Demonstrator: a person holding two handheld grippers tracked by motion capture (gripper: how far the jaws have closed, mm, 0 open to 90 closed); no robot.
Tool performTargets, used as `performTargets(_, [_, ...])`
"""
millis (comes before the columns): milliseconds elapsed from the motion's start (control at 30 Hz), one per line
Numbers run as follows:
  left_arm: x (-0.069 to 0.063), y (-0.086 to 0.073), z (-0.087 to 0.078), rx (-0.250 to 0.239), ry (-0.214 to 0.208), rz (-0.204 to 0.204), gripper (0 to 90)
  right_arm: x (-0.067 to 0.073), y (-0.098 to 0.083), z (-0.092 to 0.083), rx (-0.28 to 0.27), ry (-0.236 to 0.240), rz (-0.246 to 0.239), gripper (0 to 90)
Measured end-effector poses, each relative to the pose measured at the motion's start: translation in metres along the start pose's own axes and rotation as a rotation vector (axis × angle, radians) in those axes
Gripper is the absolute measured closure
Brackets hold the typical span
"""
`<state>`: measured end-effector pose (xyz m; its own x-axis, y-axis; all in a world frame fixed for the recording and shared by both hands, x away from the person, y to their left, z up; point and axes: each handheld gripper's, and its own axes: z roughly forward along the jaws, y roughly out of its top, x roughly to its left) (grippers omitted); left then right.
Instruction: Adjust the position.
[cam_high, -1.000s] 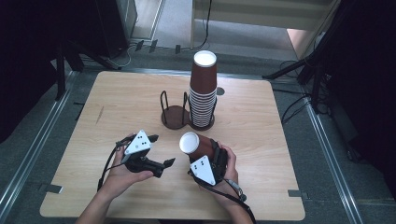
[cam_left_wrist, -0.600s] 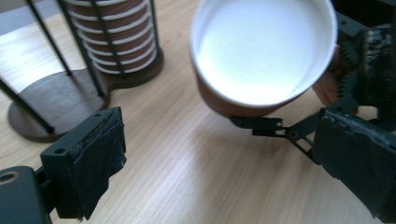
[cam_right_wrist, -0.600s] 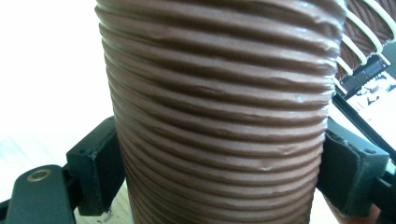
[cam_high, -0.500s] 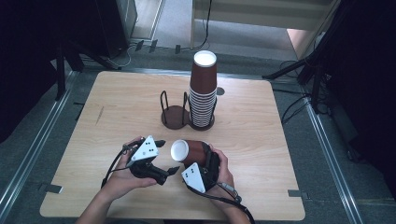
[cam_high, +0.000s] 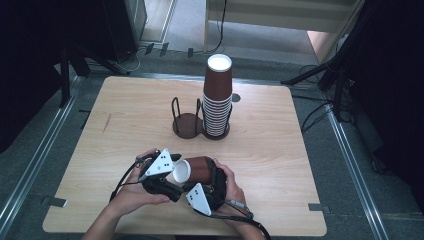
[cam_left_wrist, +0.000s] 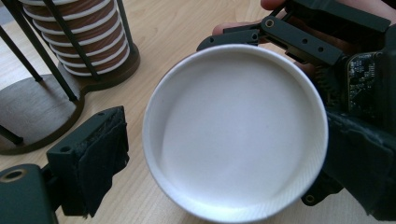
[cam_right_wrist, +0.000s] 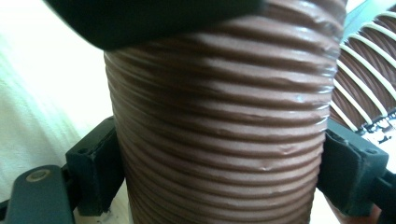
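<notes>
A brown ribbed paper cup (cam_high: 197, 170) lies sideways above the table's near edge, its white mouth (cam_left_wrist: 233, 130) facing my left gripper. My right gripper (cam_high: 210, 172) is shut on the cup's body, and both pads press its ribbed wall (cam_right_wrist: 219, 130). My left gripper (cam_high: 179, 175) has its jaws either side of the rim and they have just been closing. In the left gripper view its left pad (cam_left_wrist: 93, 158) stands a little off the rim, so this gripper is open.
A tall stack of brown cups (cam_high: 217, 100) stands in a dark wire holder at the table's middle. The holder's second round base (cam_high: 186, 124) is bare. The stack also rises close behind in the left gripper view (cam_left_wrist: 88, 37).
The right hand has brought the cup down and to the left, with its mouth turned toward the left gripper. The left gripper's jaws now stand around the rim.
</notes>
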<state>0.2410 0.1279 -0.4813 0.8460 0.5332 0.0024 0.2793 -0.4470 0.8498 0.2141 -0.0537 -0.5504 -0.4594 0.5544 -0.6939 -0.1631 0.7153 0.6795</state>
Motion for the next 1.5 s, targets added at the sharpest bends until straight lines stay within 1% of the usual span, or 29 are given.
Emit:
performTargets(133, [-0.0014, -0.0002, 0.0017, 0.015, 0.009, 0.004, 7.2, 0.0022, 0.0022, -0.0008, -0.006, 0.007, -0.010, 13.5])
performTargets(200, [-0.0017, 0.0001, 0.0021, 0.021, 0.019, 0.006, 7.5, 0.0030, 0.0033, -0.0012, -0.010, 0.012, -0.016, 13.5])
performTargets(267, [-0.0026, 0.0004, 0.0020, 0.021, 0.026, 0.005, 9.1, 0.0035, 0.0041, -0.0015, -0.011, 0.014, -0.022, 13.4])
performTargets(367, [-0.0030, 0.0008, 0.0022, 0.023, 0.025, 0.000, 9.9, 0.0038, 0.0049, -0.0018, -0.014, 0.016, -0.015, 13.4])
performTargets(400, [-0.0032, 0.0008, 0.0023, 0.025, 0.023, -0.002, 9.9, 0.0038, 0.0049, -0.0018, -0.014, 0.016, -0.015, 13.4])
performTargets(633, [-0.0045, 0.0006, 0.0016, 0.015, 0.002, -0.002, 18.0, 0.0053, 0.0061, -0.0024, -0.017, 0.024, -0.017, 13.3])
performTargets(733, [-0.0048, 0.0013, 0.0014, 0.026, 0.001, -0.016, 18.5, 0.0059, 0.0058, -0.0022, -0.018, 0.025, -0.022, 13.1])
performTargets(867, [-0.0050, 0.0018, 0.0001, 0.028, 0.002, -0.016, 19.6, 0.0063, 0.0057, -0.0018, -0.017, 0.026, -0.019, 12.1])
performTargets(933, [-0.0039, 0.0022, -0.0007, 0.023, -0.003, -0.034, 19.8, 0.0054, 0.0061, -0.0022, -0.017, 0.037, -0.001, 11.6])
performTargets(967, [-0.0039, 0.0022, -0.0007, 0.023, -0.003, -0.034, 19.8, 0.0054, 0.0061, -0.0022, -0.017, 0.037, -0.001, 11.6])
performTargets(1000, [-0.0028, 0.0026, -0.0009, 0.021, -0.008, -0.050, 19.8, 0.0044, 0.0055, -0.0024, -0.026, 0.041, 0.004, 11.6])
performTargets(1067, [-0.0023, 0.0032, -0.0007, 0.022, -0.010, -0.056, 19.8, 0.0043, 0.0056, -0.0025, -0.025, 0.041, 0.004, 11.5])
performTargets(1100, [-0.0028, 0.0029, -0.0005, 0.021, -0.010, -0.053, 19.9, 0.0044, 0.0057, -0.0025, -0.024, 0.035, -0.006, 11.3])
performTargets(1200, [-0.0018, 0.0026, -0.0005, 0.022, -0.017, -0.058, 20.3, 0.0046, 0.0056, -0.0027, -0.025, 0.038, -0.010, 11.0])
performTargets(1233, [-0.0005, 0.0018, -0.0002, 0.021, -0.031, -0.055, 20.6, 0.0044, 0.0051, -0.0030, -0.025, 0.040, -0.021, 10.1])
performTargets(1267, [-0.0005, 0.0018, -0.0002, 0.021, -0.031, -0.055, 20.7, 0.0044, 0.0051, -0.0030, -0.025, 0.040, -0.021, 10.1])
performTargets(1300, [0.0025, 0.0007, -0.0002, 0.020, -0.050, -0.071, 20.9, 0.0037, 0.0050, -0.0038, -0.022, 0.056, -0.026, 9.6])
performTargets(1333, [0.0033, 0.0000, -0.0001, 0.010, -0.058, -0.080, 21.1, 0.0031, 0.0051, -0.0041, -0.019, 0.062, -0.025, 9.3])
performTargets(1400, [0.0039, -0.0005, -0.0002, 0.000, -0.061, -0.079, 21.4, 0.0028, 0.0057, -0.0043, -0.018, 0.051, -0.040, 9.1])
performTargets(1500, [0.0037, -0.0004, 0.0000, -0.007, -0.056, -0.083, 21.6, 0.0017, 0.0067, -0.0046, -0.008, 0.054, -0.035, 8.8])
